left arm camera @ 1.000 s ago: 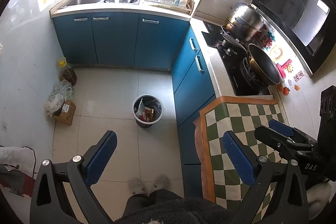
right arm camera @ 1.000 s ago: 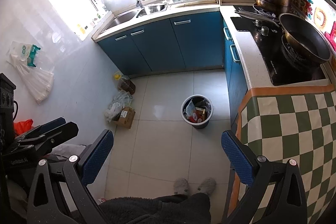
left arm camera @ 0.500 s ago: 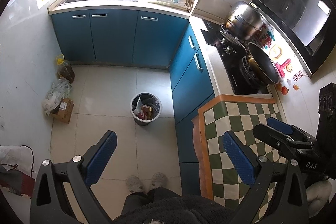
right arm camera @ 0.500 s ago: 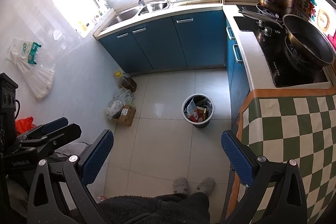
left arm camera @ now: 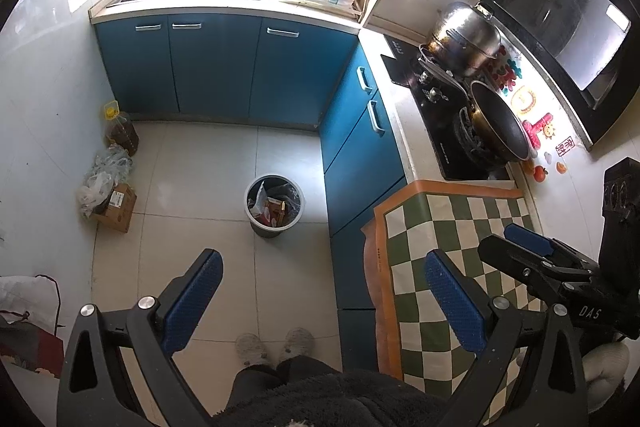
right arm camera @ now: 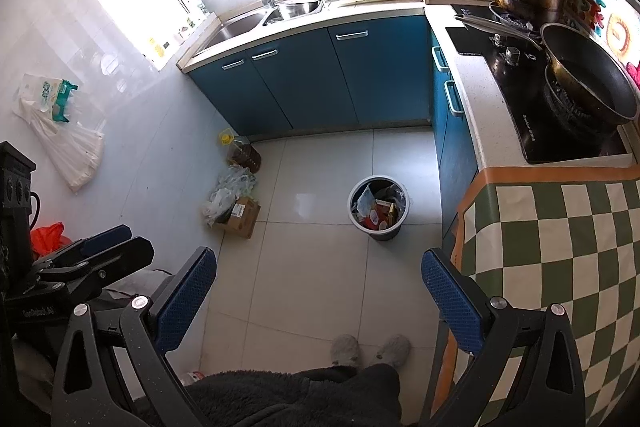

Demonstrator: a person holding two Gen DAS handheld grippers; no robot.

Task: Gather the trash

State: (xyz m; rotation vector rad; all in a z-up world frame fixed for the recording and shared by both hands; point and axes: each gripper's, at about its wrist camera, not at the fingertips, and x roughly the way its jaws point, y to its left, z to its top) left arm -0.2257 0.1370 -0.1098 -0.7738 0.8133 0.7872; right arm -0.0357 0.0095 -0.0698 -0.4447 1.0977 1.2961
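Observation:
A round grey trash bin (left arm camera: 274, 205) lined with a bag and holding packaging waste stands on the tiled floor beside the blue cabinets; it also shows in the right wrist view (right arm camera: 379, 207). My left gripper (left arm camera: 320, 291) is open and empty, held high above the floor, well short of the bin. My right gripper (right arm camera: 318, 287) is open and empty, equally high. Each gripper shows at the edge of the other's view. A cardboard box (left arm camera: 116, 207) with crumpled plastic bags (left arm camera: 102, 171) lies by the left wall.
Blue cabinets (left arm camera: 224, 67) with a sink run along the far wall. A stove with a pot (left arm camera: 464, 37) and wok (left arm camera: 498, 125) is on the right. A green checkered cloth (left arm camera: 452, 239) covers the near counter. An oil bottle (left arm camera: 120, 131) stands by the wall. My slippered feet (left arm camera: 276, 345) are below.
Both views have drifted slightly: the bin and floor items sit a little further left and up in the left wrist view. Both grippers stay open.

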